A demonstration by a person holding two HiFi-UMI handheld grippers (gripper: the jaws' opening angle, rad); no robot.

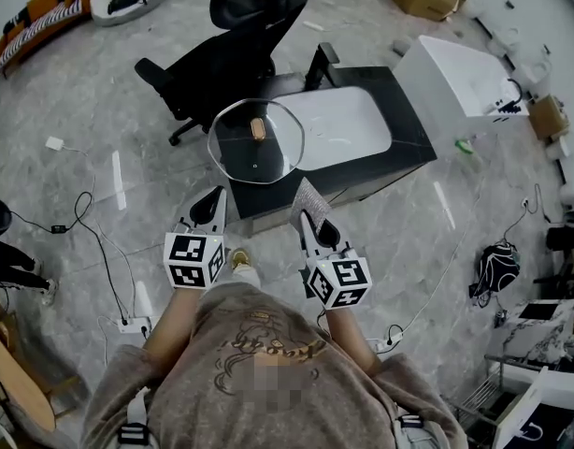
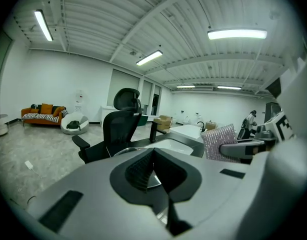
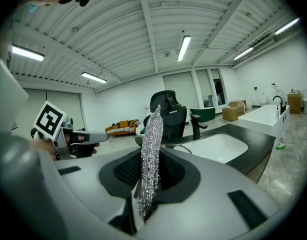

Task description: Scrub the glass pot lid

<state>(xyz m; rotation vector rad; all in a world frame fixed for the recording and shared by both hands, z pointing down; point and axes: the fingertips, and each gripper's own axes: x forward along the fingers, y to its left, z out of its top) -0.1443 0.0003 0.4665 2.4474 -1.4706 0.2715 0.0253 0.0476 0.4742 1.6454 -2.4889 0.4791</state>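
The round glass pot lid (image 1: 256, 148) with a wooden knob (image 1: 258, 130) lies at the left end of the black counter (image 1: 413, 138). My left gripper (image 1: 212, 206) hovers just short of the lid's near-left rim, jaws shut with nothing between them; in the left gripper view (image 2: 154, 170) a sliver of the lid (image 2: 124, 152) shows beyond the tips. My right gripper (image 1: 310, 221) is shut on a silver sparkly scrub cloth (image 1: 308, 197), near the lid's near-right rim. The cloth (image 3: 152, 149) stands upright between the right gripper's (image 3: 148, 186) jaws.
A white sink basin (image 1: 341, 124) with a dark faucet (image 1: 321, 64) is set into the counter to the right of the lid. A black office chair (image 1: 236, 31) stands behind the counter. A white cabinet (image 1: 455, 82) is at far right. Cables (image 1: 100, 241) lie on the floor.
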